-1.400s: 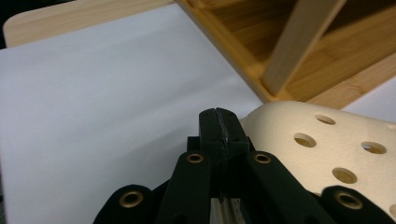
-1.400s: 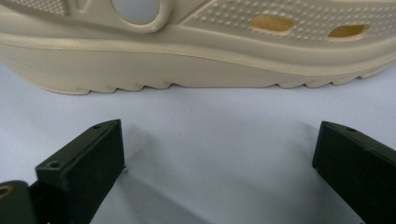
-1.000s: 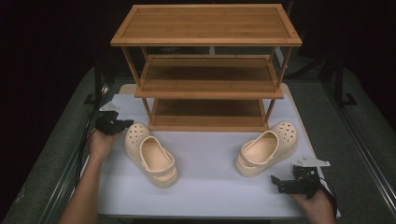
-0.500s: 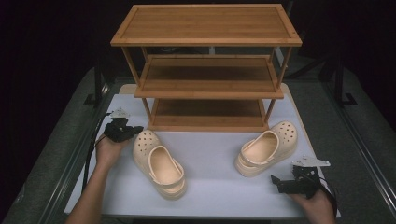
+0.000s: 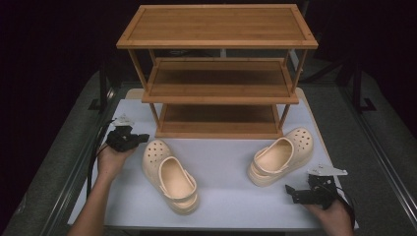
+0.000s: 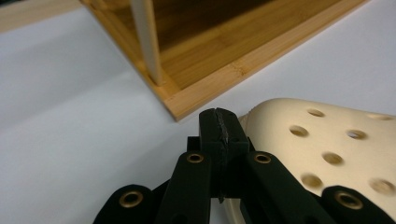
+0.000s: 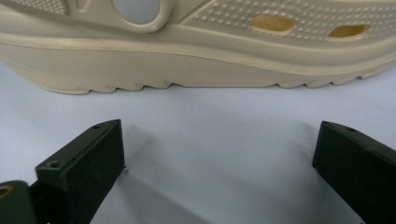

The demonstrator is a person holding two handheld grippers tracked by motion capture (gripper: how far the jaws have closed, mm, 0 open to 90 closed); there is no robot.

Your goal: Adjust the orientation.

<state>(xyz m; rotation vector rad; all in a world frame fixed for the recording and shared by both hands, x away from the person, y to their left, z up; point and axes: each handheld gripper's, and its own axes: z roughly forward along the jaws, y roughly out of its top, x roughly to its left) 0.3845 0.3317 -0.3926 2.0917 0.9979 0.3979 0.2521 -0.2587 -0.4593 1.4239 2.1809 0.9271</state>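
Two cream perforated clogs lie on the white table sheet in front of a three-tier bamboo shoe rack. The left clog points its toe at the rack; the right clog lies angled, toe to the far right. My left gripper is shut with nothing in it, its tips just left of the left clog's toe. In the left gripper view the shut left gripper sits beside the toe, near the rack's bottom corner. My right gripper stands open, just short of the right clog's sole.
The rack's lowest shelf rests on the white sheet right behind both clogs. Dark metal rails run along the table's left and right sides. Bare sheet lies between the two clogs.
My left hand has moved right and nearer to the left clog's toe. That clog has shifted slightly toward the near edge. The right hand and the right clog have not moved.
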